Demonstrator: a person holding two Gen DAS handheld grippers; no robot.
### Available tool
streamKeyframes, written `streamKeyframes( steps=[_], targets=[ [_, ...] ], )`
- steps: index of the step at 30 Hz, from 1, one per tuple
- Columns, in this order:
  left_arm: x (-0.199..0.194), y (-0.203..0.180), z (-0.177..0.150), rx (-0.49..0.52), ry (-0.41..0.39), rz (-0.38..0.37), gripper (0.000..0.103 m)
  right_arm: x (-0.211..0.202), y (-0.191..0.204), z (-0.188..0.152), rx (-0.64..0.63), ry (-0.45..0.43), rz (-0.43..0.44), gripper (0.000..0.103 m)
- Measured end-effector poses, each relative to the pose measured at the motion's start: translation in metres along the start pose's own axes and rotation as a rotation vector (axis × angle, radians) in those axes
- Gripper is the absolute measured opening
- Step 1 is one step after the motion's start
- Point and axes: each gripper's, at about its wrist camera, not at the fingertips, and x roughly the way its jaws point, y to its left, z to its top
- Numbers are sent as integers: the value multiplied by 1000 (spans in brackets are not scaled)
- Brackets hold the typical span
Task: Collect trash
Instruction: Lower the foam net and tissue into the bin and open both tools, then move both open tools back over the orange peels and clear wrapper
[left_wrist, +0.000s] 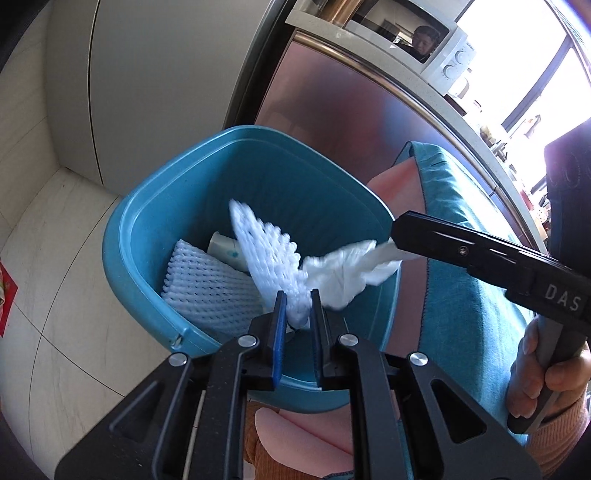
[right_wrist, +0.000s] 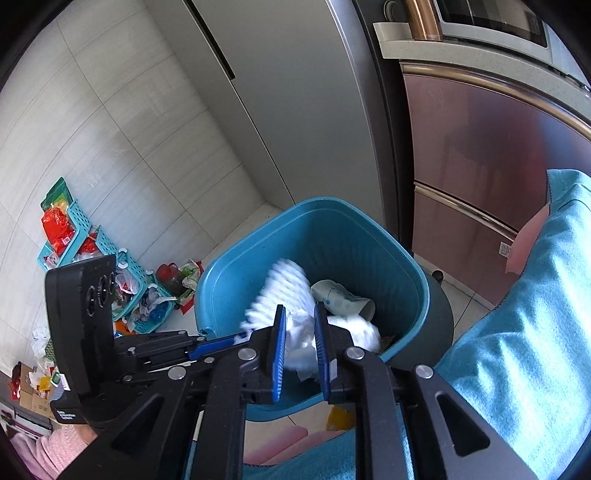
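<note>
Foam net motion-blurred above bin

The left gripper and the right gripper both have their jaws clamped, their tips nearly meeting.

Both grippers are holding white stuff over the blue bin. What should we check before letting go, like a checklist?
1. Left gripper shut on the foam net: ok.
2. Right gripper shut on the crumpled tissue: ok.
3. Both pieces hang over the opening of the blue bin, not the floor: ok.
4. Room inside the bin: ok; only another foam sheet and a paper cup show at the bottom.
5. Net and tissue free of each other: cannot tell; they touch in the left wrist view.
6. Bin standing steady: cannot tell.
</note>
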Motion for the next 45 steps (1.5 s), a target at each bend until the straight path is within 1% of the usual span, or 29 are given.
streamKeyframes(
  steps=[6,11,14,19,21,24,26,29,32,34,36,40,45],
  targets=[
    [-1,-2,-4,11,-13,9,14,-5,-3,-3,10,-10,7,15],
    [-11,-7,-4,23,-49,1,21,-14,-7,-7,13,-24,17,15],
    [-22,-13,-4,41,-81,-9,24,-24,-8,-10,12,-44,24,18],
    [-41,-30,-4,91,-125,-24,25,-49,-6,-19,-2,-88,30,21],
    [-50,-39,-6,117,-141,-41,26,-61,-5,-23,-5,-112,31,22],
    [-65,-56,-9,166,-173,-65,32,-82,-4,-31,-11,-151,33,24],
    [-74,-67,-12,194,-189,-91,35,-97,-6,-38,-11,-177,28,31],
    [-82,-89,-19,244,-200,-139,40,-120,-9,-51,-6,-212,18,33],
    [-86,-113,-29,299,-193,-185,44,-145,-15,-68,17,-250,-3,36],
    [-85,-131,-37,335,-181,-217,44,-161,-23,-79,39,-274,-17,38],
    [-83,-150,-46,372,-160,-260,46,-178,-31,-92,61,-293,-46,41],
    [-74,-192,-68,456,-108,-333,46,-217,-48,-125,121,-338,-120,41],
    [-61,-246,-101,554,-27,-437,46,-269,-77,-167,222,-396,-248,42]
  ],
)
